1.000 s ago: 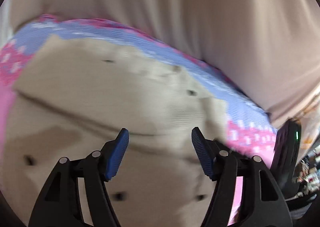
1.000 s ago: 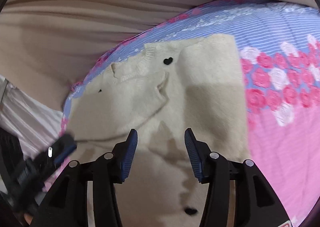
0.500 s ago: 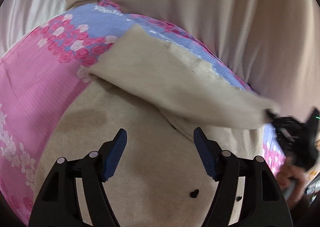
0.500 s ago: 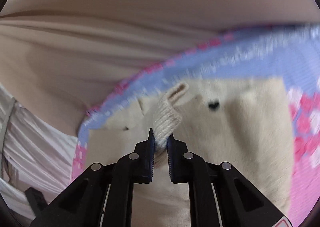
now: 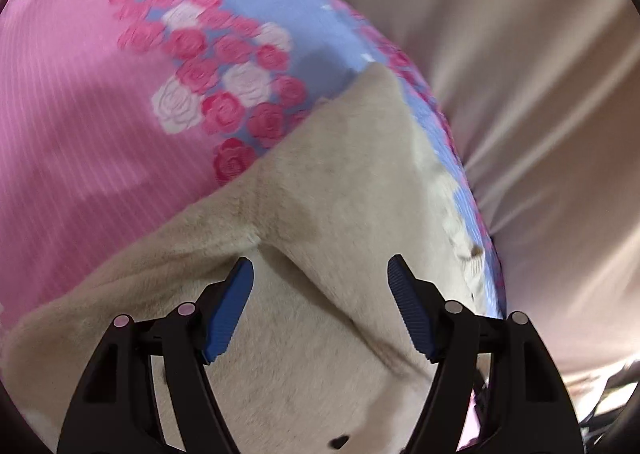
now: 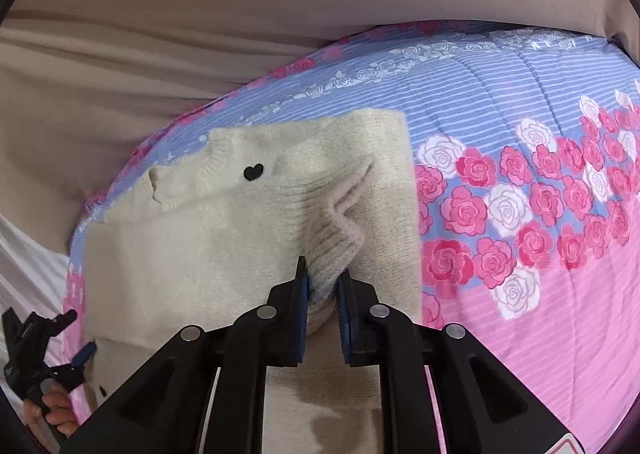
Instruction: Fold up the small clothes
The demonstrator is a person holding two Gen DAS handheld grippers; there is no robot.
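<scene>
A small cream knit sweater [image 6: 200,238] with black heart buttons lies on a pink and blue rose-print quilt [image 6: 520,214]. My right gripper [image 6: 323,278] is shut on the ribbed cuff of its sleeve [image 6: 332,226] and holds the sleeve laid across the sweater's body. My left gripper [image 5: 320,294] is open and empty, low over the sweater [image 5: 320,194] near a fold in it. The left gripper also shows in the right wrist view [image 6: 60,338] at the sweater's left edge, held by a hand.
A beige sheet [image 6: 200,34] runs along the quilt's far edge and also shows in the left wrist view [image 5: 540,114]. White cloth [image 6: 28,286] lies at the left of the quilt. Bare quilt lies to the right of the sweater.
My right gripper shut on the sleeve cuff and carried it to the right across the sweater's body. My left gripper stayed open while its view swung from the sweater's front towards its left edge.
</scene>
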